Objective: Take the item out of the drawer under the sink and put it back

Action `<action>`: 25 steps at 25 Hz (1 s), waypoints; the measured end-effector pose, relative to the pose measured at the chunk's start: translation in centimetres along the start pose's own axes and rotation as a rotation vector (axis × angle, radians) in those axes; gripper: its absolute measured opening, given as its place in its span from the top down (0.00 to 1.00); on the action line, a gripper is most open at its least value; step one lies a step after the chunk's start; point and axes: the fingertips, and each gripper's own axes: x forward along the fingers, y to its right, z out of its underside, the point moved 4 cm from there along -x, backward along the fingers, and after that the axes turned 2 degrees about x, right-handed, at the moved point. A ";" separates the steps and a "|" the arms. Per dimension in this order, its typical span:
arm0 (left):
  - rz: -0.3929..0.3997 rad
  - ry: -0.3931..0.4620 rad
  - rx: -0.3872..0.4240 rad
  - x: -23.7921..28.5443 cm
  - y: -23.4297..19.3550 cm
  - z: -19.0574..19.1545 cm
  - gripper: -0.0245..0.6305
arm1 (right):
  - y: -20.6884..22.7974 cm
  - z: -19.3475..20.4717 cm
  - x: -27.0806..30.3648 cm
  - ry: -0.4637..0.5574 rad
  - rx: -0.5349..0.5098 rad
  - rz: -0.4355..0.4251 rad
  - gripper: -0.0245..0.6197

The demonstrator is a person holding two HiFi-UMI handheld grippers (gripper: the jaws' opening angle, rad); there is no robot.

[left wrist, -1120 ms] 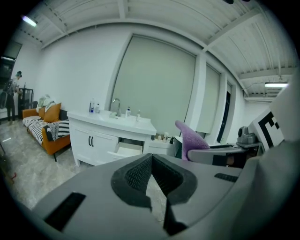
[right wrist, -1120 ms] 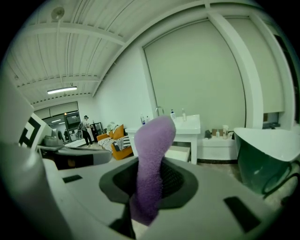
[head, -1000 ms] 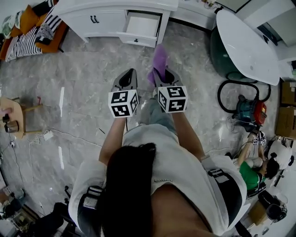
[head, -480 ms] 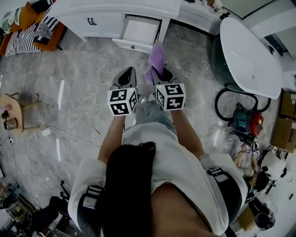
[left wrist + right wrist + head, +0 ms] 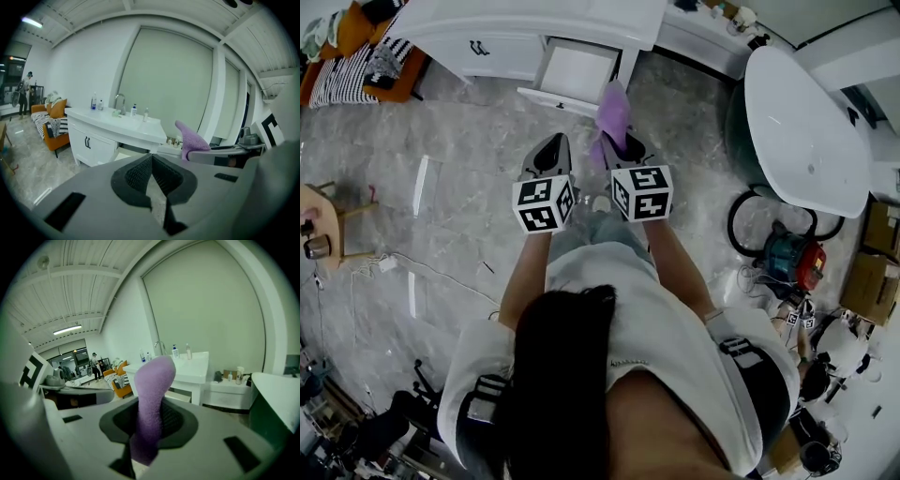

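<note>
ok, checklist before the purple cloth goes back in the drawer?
1. Cloth gripped: ok. The right tongs are closed on the purple cloth, which sticks up past the tips.
2. Drawer open: ok. The drawer stands pulled out under the sink counter.
3. Room inside: ok. The part of the drawer that shows in the head view looks bare and white.
4. Left tongs free: ok. They are shut, with nothing between them.
5. Within reach: not ok. Both tongs sit short of the drawer front, with floor in between.
6. Path: ok. Nothing lies on the floor ahead of the drawer.
</note>
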 end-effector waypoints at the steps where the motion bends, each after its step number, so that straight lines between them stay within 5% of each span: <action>1: -0.003 0.001 0.000 0.4 0.1 -0.2 0.96 | 0.3 -0.2 0.3 -0.001 0.001 -0.003 0.80; 25: 0.021 -0.012 0.028 8.5 -3.4 -3.0 0.96 | 2.8 -2.7 8.8 -0.042 -0.001 0.011 0.80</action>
